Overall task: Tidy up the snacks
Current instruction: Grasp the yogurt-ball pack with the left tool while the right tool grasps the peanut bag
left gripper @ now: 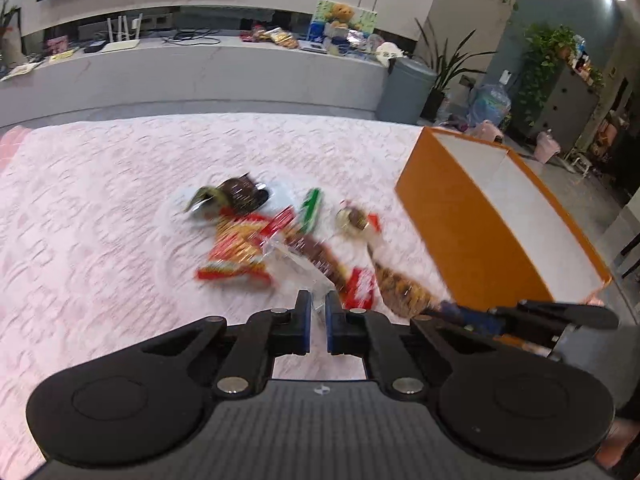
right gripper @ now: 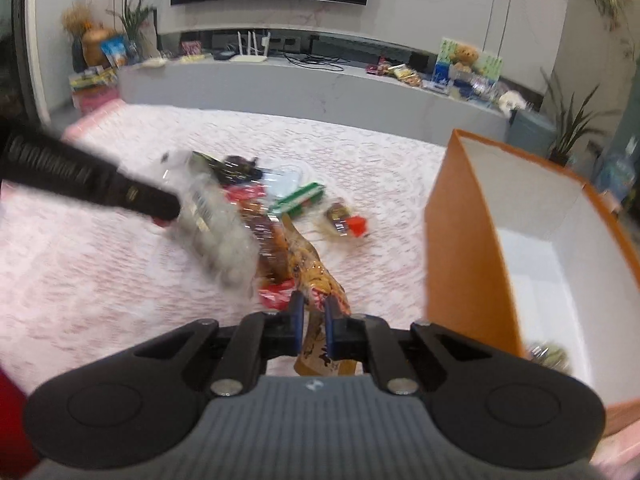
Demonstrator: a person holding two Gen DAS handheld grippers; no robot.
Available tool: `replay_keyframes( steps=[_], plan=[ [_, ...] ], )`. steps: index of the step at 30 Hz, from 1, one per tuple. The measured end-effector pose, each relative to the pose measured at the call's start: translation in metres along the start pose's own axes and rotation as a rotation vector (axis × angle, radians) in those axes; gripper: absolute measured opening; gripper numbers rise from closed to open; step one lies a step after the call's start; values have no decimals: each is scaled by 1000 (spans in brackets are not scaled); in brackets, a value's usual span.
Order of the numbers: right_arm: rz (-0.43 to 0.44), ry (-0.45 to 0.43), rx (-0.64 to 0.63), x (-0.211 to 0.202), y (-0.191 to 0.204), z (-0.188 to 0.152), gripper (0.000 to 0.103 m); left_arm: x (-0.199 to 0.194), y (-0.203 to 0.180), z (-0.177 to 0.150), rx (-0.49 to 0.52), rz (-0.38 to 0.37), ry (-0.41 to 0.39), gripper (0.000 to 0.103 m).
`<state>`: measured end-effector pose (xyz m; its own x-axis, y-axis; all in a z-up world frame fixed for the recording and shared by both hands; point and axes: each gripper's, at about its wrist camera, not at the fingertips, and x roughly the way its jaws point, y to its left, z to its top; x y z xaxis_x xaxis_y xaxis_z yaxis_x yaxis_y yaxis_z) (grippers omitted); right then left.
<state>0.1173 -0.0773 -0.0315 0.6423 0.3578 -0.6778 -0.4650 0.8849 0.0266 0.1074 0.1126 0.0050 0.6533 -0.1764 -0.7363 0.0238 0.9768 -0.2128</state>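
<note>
My left gripper (left gripper: 318, 308) is shut on the edge of a clear plastic snack packet (left gripper: 298, 264), which appears blurred and grey at the left of the right wrist view (right gripper: 220, 236). My right gripper (right gripper: 314, 318) is shut on a yellow-brown snack packet (right gripper: 316, 280), also visible low right in the left wrist view (left gripper: 404, 288). Below both lies a pile of snacks (left gripper: 244, 244) on the pink patterned cloth (left gripper: 100, 220). An open orange box (left gripper: 472, 232) with a white inside (right gripper: 540, 260) stands to the right.
A green packet (right gripper: 298, 198) and a small round snack with a red tag (right gripper: 344, 220) lie beside the pile. One snack (right gripper: 548, 354) lies in the box's near corner. Behind the table run a grey ledge (left gripper: 200, 64) with clutter and a grey bin (left gripper: 408, 88).
</note>
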Motion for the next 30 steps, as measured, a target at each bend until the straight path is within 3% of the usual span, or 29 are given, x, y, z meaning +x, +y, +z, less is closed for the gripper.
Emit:
replay_keyframes(
  steps=[4,10,17,21,23,25,27,30],
  plan=[
    [88,23,78,-9,1,0,7,-8,5,-11,9,35,46,5],
    [269,135,307,-5,-12,-7,7,-12,-1,-23,35,-33,79,4],
    [245,154,419,-7,-25,-22,7,14,-17,-30,42,-93,107,4],
    [213,181,469,-9,-42,-34,8,26,-22,-39,78,-54,133,8],
    [206,190,483,-8,-46,-41,10,24,-22,-42,97,-47,135,22],
    [173,189,455,-7,-45,-46,13,21,-20,-44,124,-40,134,52],
    [148,172,419,-6,-44,-48,14,18,-18,-46,173,-9,121,72],
    [138,156,382,-4,-43,-47,17,21,-13,-50,232,57,133,84]
  ],
)
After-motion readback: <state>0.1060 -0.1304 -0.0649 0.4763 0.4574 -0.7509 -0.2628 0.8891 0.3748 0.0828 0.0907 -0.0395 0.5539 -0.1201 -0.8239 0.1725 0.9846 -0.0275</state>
